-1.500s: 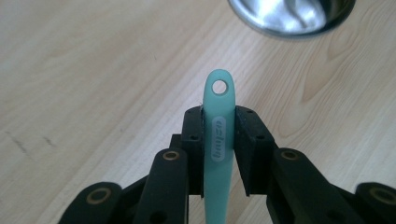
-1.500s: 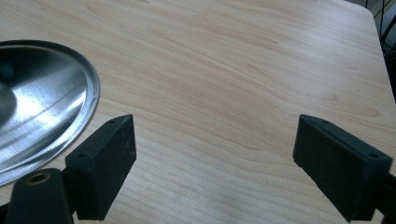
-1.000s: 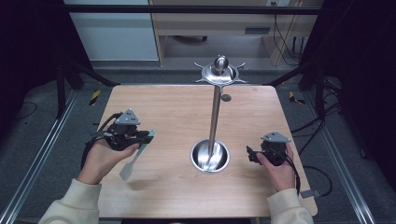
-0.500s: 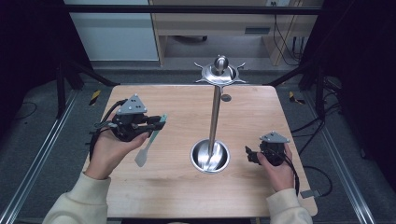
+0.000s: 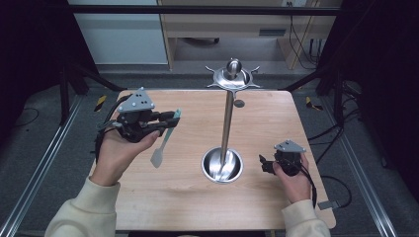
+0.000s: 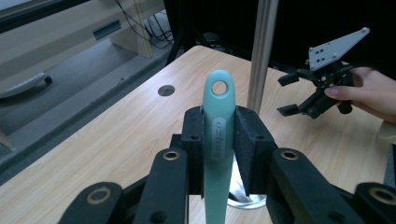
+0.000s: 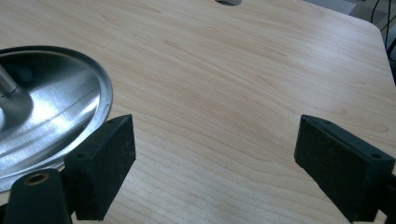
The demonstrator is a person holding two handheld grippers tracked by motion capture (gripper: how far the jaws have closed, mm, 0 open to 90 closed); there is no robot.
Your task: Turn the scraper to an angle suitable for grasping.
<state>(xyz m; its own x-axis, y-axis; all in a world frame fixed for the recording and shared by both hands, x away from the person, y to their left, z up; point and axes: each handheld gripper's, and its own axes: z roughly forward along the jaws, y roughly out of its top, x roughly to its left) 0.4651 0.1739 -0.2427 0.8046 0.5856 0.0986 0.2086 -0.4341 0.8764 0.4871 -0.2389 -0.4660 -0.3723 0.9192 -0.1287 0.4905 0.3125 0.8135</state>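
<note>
My left gripper (image 5: 173, 117) is shut on the handle of a teal spatula (image 5: 163, 143), held above the left part of the wooden table (image 5: 276, 123). The spatula's pale blade hangs down toward the tabletop. In the left gripper view the handle (image 6: 218, 116), with a hole at its end, stands clamped between both pads and points toward the metal pole (image 6: 261, 51). A steel stand (image 5: 227, 123) with a round dish base (image 5: 222, 165) and a hooked crown (image 5: 233, 76) rises at mid-table. My right gripper (image 5: 263, 164) rests open just right of the base, its jaws (image 7: 215, 163) wide apart over bare wood.
A small round hole (image 5: 239, 103) sits in the tabletop behind the pole. The stand's shiny base (image 7: 51, 107) lies close to the right gripper's left jaw. Metal rails and cables run along the floor on both sides of the table.
The left hand has lifted the spatula off the table and carried it up and toward the stand. The right gripper has stayed where it was.
</note>
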